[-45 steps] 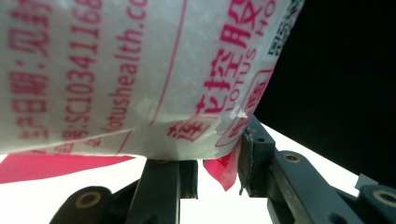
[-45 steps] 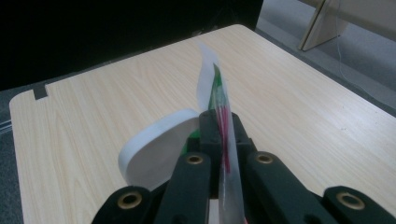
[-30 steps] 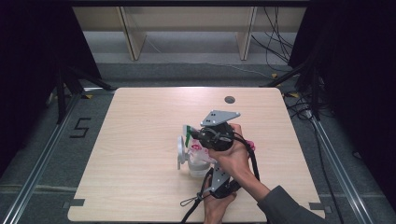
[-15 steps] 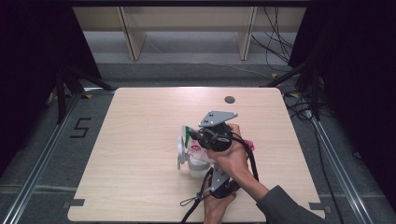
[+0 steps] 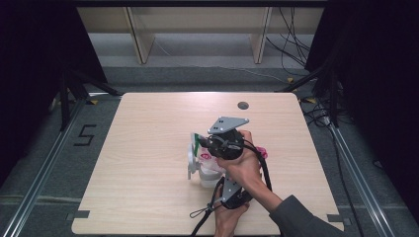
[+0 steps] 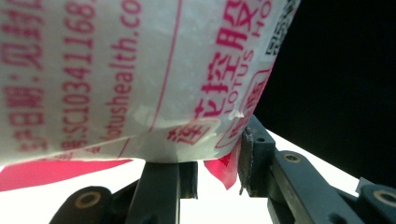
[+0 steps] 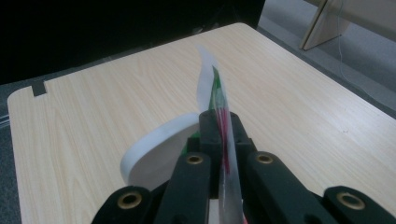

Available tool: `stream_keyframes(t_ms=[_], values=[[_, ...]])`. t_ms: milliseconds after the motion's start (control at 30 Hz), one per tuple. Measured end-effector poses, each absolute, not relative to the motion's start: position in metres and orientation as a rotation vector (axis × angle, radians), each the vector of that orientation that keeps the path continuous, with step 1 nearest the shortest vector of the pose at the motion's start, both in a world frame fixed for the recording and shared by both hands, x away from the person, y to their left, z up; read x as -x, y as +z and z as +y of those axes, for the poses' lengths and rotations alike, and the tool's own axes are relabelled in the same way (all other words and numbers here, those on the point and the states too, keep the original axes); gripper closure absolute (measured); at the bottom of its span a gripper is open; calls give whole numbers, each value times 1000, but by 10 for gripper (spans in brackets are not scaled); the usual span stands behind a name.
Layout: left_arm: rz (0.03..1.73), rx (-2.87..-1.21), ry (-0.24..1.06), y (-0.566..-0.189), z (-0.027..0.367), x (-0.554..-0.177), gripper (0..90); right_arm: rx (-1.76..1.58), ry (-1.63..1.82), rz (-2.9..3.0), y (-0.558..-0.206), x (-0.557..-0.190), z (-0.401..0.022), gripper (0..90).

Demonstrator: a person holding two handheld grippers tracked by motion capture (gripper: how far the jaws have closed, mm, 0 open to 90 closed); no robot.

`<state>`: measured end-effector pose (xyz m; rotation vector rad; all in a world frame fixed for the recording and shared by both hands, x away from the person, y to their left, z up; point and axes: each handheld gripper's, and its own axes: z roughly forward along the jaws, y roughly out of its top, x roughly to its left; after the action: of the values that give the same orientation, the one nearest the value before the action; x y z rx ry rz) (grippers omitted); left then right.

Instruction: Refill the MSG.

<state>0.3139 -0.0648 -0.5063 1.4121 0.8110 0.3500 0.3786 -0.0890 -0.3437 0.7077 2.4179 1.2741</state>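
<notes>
Nothing has changed in the last second: in the high view both hands, both grippers and the white container sit where they sat before, and the jaws have not moved. I judge that the person is pausing in the middle of a peel, so the task is not advancing at this moment and the grip is only kept.

Nearest to the person, the left gripper (image 5: pixel 216 183) is low on the table edge side, partly under the forearm. In the left gripper view its jaws are partly open and closed around the base of the white container (image 6: pixel 135 79), a plastic cup or jar with pink printing. The right pad (image 6: pixel 246 154) presses on the wall, with a pink torn strip hanging beside it. So this gripper holds the container steady.

A little farther, the right gripper (image 5: pixel 200 144) is over the container, carried by the right hand (image 5: pixel 242 165). In the right gripper view its jaws are fully closed on a thin film (image 7: pixel 219 107), white with green and red print, which stands upright between them. Just beside the jaws lies the round white rim (image 7: pixel 154 140) of the container.

Beyond, the wooden table (image 5: pixel 148 123) is bare except for a small dark disc (image 5: pixel 242 105) near the far edge.
</notes>
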Motion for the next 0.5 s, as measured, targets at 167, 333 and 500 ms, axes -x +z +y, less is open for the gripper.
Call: stream_keyframes(t_ms=[167,333,500], values=[[794,-1483,385,-506,-60,-315,713,-730,1270,2414,-343,-378,-89,897],[793,-1481,384,-506,-60,-315,713,-728,1267,2414,-343,-378,-89,898],[815,-1389,336,-506,-67,-313,713,-699,1258,2407,-345,-378,-88,898]])
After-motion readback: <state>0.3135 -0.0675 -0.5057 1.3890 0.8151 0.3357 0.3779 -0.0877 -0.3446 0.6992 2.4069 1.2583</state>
